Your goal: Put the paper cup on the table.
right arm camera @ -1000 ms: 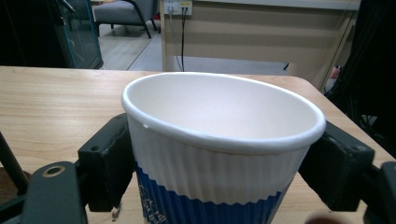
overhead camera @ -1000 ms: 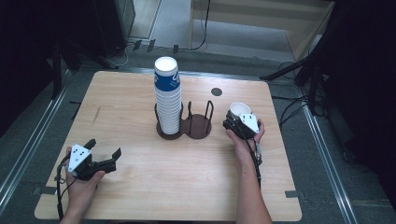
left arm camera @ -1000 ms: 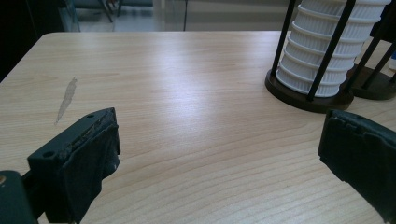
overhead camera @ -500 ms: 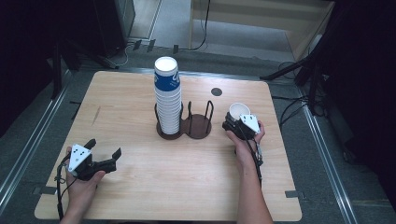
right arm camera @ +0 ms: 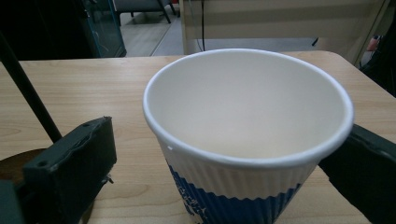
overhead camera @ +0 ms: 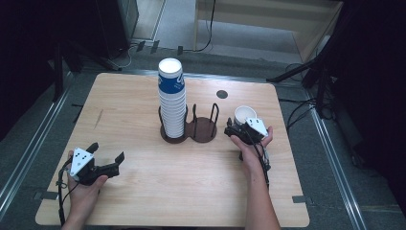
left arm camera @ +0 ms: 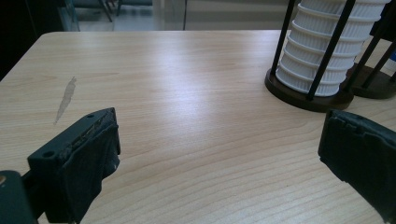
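Your right tongs [overhead camera: 238,128] had just been opening, now spread around the cup [right arm camera: 247,140], upright on the surface [overhead camera: 191,191], released. Left tongs [overhead camera: 106,158] spread, idle, empty.

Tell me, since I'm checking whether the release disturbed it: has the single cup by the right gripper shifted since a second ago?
No. The single cup stands where it did, right of the empty holder.
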A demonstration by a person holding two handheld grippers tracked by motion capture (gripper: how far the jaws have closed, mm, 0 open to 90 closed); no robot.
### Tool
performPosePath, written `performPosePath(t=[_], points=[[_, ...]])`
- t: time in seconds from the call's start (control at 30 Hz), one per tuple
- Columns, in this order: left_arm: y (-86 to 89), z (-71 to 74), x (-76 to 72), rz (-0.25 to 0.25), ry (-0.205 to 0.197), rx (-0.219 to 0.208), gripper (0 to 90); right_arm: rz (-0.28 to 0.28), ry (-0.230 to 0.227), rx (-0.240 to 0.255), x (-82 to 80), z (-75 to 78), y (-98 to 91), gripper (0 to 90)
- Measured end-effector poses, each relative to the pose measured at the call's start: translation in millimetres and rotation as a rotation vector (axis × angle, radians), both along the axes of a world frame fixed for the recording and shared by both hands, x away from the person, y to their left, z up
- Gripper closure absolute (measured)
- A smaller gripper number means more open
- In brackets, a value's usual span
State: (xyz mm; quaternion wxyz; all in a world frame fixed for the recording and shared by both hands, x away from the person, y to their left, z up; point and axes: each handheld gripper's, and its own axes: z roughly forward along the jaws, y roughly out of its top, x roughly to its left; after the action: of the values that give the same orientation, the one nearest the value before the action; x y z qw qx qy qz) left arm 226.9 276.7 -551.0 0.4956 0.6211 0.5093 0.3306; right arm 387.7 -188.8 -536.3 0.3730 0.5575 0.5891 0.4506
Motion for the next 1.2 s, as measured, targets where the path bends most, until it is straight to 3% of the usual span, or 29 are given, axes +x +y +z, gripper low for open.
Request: performPosePath(t=[0.4,1.2], points=[[-0.3,0.0,0.3,0.001,0.004,0.002,0.0,-0.006,-0.036,0.030,-13.7,10.4,-8.4,0.0],[-0.2,-0.2,-0.2,0.004,-0.003,-0.008,0.0,0.052,-0.090,0.042,-48.5,21.2,-16.1,0.0]])
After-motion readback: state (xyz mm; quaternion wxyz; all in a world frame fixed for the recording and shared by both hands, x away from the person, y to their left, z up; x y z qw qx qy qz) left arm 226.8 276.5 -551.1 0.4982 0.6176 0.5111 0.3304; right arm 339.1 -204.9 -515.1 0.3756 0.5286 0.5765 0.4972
